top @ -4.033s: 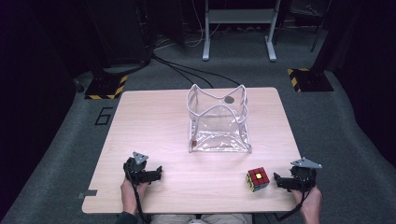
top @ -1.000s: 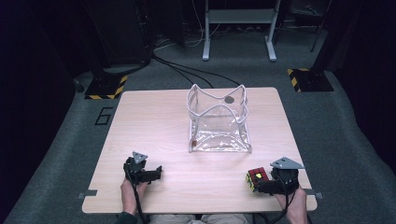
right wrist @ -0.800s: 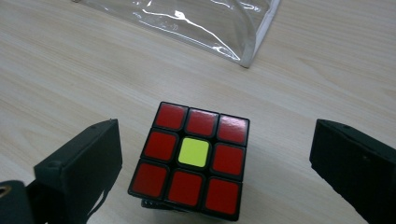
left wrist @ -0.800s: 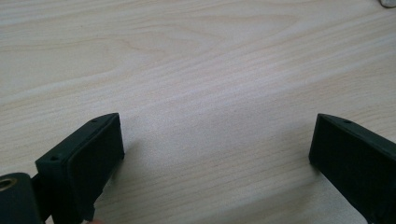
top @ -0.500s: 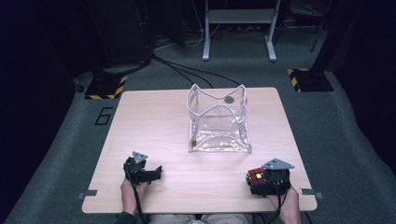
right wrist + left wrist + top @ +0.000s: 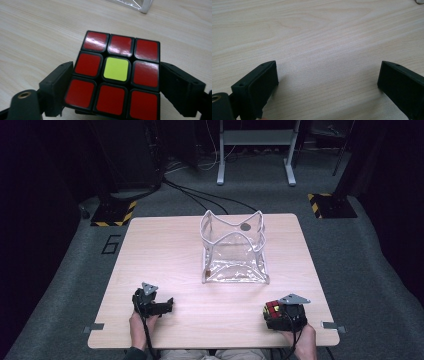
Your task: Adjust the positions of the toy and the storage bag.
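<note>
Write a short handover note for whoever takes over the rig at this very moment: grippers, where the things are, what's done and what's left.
Right gripper: jaws astride the puzzle cube at the table's near right edge and just closing in; both pads look to be against its sides, firm grip not certain.
Left gripper: open, nothing between the jaws, low over bare wood at the near left.
Clear plastic bag: stands open mid-table, apparently with no cube in it.
Done: cube reached and straddled.
Left: probably finish the grip, lift, place the cube in the bag.
</note>
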Demonstrator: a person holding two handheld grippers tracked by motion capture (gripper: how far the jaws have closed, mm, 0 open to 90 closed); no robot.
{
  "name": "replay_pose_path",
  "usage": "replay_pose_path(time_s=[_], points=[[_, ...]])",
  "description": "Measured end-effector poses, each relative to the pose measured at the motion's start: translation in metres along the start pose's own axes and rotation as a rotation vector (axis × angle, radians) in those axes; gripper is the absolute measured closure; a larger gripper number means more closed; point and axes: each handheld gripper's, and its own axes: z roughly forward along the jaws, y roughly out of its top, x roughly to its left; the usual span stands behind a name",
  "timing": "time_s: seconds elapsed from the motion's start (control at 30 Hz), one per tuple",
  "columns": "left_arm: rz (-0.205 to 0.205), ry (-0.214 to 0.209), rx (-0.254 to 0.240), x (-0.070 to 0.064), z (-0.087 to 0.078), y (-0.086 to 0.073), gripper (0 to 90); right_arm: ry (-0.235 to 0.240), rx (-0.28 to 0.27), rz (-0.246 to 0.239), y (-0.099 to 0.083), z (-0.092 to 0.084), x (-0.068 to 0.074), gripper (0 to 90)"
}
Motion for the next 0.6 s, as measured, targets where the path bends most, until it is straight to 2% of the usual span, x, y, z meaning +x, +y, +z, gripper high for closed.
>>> replay_pose_path(time_s=[0.1, 0.27, 0.43, 0.6], points=[[0.001, 0.001, 0.000, -0.0001, -0.0001, 0.0000, 3.0, 0.003, 0.005, 0.004, -0.0027, 0.0021, -0.0011, 18.3], [0.004, 0.001, 0.000, -0.0004, -0.0002, -0.0001, 3.0, 0.020, 0.005, 0.011, -0.0069, 0.0054, -0.0014, 28.1], [0.008, 0.005, 0.002, -0.0002, -0.0007, -0.0001, 3.0, 0.012, 0.011, 0.017, -0.0082, 0.0058, -0.0007, 29.5], [0.008, 0.004, 0.001, -0.0001, -0.0006, -0.0002, 3.0, 0.007, 0.012, 0.004, -0.0088, 0.0055, -0.0015, 30.4]])
